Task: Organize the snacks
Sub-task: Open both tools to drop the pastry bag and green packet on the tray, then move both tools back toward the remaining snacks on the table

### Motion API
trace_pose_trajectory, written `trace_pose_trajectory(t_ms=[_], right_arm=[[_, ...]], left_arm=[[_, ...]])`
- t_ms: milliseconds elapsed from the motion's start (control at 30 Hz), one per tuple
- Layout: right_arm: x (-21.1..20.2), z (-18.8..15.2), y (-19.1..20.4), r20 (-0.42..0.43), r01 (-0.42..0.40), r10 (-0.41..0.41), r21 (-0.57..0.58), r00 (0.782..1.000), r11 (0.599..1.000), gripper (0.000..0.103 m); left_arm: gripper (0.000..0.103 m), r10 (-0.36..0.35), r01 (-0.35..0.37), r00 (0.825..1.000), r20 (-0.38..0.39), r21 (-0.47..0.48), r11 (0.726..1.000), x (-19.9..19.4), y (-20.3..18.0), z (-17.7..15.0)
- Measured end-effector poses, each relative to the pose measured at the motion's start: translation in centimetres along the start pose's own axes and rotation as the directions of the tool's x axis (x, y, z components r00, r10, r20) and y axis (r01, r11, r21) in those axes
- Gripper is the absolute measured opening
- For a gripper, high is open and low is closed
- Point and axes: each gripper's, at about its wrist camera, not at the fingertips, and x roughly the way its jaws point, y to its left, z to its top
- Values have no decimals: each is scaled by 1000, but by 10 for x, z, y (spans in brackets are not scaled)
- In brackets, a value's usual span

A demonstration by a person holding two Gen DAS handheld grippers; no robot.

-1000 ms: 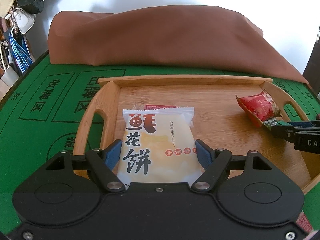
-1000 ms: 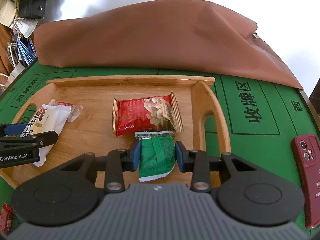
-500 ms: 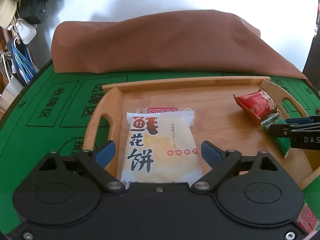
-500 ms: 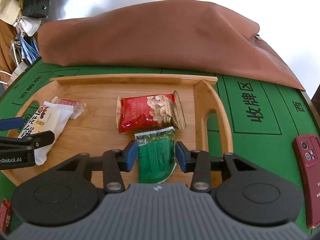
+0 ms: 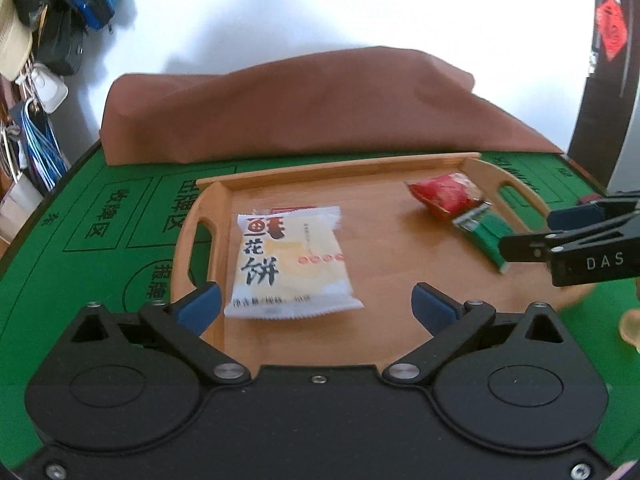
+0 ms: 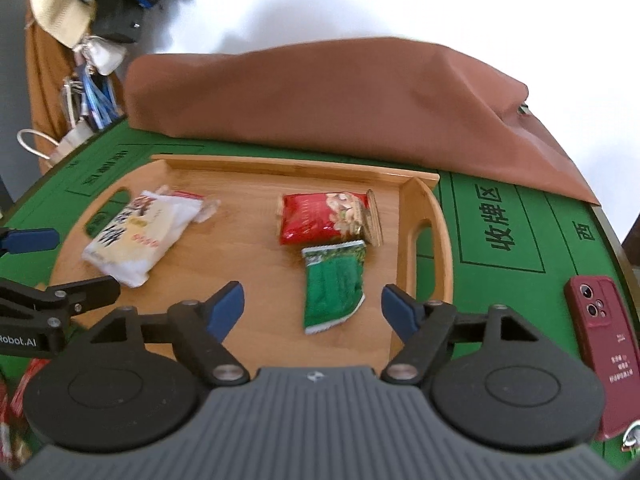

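A wooden tray [image 5: 384, 344] [image 6: 248, 264] lies on the green table. A white flower-cake packet [image 5: 288, 264] [image 6: 140, 236] lies flat at its left, on top of a small red-edged wrapper [image 6: 188, 196]. A red nut packet [image 5: 444, 196] [image 6: 324, 218] and a green packet [image 5: 484, 232] [image 6: 334, 288] lie at its right. My left gripper [image 5: 316, 306] is open and empty, just short of the white packet. My right gripper [image 6: 312, 308] is open and empty, just behind the green packet.
A brown cloth-covered mound [image 5: 312, 112] [image 6: 340, 100] lies behind the tray. A dark red phone [image 6: 604, 352] lies on the green felt [image 6: 500, 232] at the right. Red packets [image 6: 16, 400] show at the lower left. Bags and a hat [image 6: 64, 8] hang at the far left.
Both grippers have opened, let go of their packets and pulled back and up. The white packet and the green packet now lie free on the tray.
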Motion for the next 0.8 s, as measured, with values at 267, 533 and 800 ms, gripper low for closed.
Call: trace_pose_trajectory(t_ms=[267,533,800], right_arm=[[-36,-28,11,39,-37,39,-50,998,998,91],[-52,-56,16,48,-30,32,-62,998,998,92],[-58,-82,11,27,-1,2,-45,1000,999,93]], left_arm=[[103,-7,7,998,55,6,1000,-46,-5,-30],[103,-10,12,998,65,-27,1000,-67,-1,-60],[103,12,-10,999,38,-62,998,-77,12,-85]])
